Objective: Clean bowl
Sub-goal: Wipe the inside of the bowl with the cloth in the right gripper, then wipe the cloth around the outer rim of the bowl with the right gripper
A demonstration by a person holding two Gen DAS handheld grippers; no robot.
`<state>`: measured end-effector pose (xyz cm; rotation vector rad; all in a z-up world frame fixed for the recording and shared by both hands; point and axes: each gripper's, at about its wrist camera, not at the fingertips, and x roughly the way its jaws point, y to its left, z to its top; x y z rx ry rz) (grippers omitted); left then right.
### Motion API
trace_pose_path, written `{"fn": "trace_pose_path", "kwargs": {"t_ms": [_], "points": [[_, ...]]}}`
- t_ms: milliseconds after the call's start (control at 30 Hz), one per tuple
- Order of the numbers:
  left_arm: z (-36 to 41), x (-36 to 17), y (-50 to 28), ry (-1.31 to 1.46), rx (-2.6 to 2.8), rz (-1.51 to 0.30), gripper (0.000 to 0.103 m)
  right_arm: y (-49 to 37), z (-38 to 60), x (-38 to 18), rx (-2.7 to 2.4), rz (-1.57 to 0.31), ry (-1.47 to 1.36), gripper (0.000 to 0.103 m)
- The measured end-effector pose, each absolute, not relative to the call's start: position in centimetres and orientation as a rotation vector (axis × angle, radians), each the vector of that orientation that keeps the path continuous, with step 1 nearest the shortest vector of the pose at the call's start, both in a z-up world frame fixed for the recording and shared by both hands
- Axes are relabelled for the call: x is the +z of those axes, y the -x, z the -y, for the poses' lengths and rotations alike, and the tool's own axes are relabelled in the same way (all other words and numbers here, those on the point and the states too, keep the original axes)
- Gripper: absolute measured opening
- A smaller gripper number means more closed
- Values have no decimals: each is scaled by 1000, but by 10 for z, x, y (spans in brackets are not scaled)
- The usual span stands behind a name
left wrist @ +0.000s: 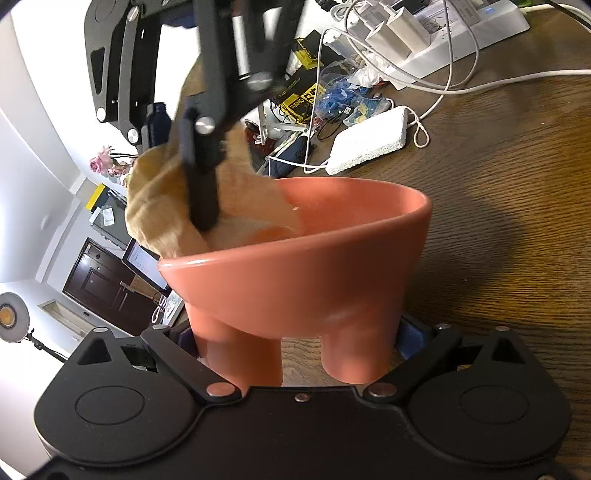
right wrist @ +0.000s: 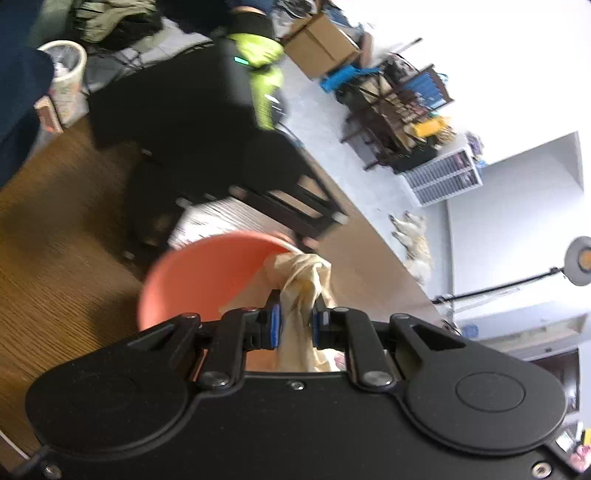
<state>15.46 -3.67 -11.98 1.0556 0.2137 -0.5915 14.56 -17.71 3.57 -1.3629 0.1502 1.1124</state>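
Observation:
A salmon-pink bowl on stubby legs fills the left wrist view. My left gripper is shut on the bowl's legs and holds it tilted above the wooden table. My right gripper is shut on a beige cloth and presses it against the inside of the bowl near its rim. In the left wrist view the right gripper's finger reaches down into the bowl with the cloth bunched around it. The bowl's floor is mostly hidden.
At the back of the table lie a white foam block, a power strip with chargers, white cables and bags of small parts. In the right wrist view, a dog lies on the floor beyond the table's edge.

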Motion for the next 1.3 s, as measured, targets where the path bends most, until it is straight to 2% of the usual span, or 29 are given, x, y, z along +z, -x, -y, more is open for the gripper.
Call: {"fn": "trace_pose_path", "kwargs": {"t_ms": [533, 767, 1067, 1300], "points": [[36, -119, -163, -1067, -604, -213, 93, -191, 227, 26, 994, -296, 1266, 16], [38, -118, -164, -1075, -602, -214, 93, -186, 237, 9, 944, -356, 1388, 17], [37, -118, -163, -1075, -599, -214, 92, -146, 228, -45, 1086, -480, 1555, 17], [37, -118, -163, -1077, -599, -214, 92, -102, 208, -37, 1246, -438, 1550, 16]]}}
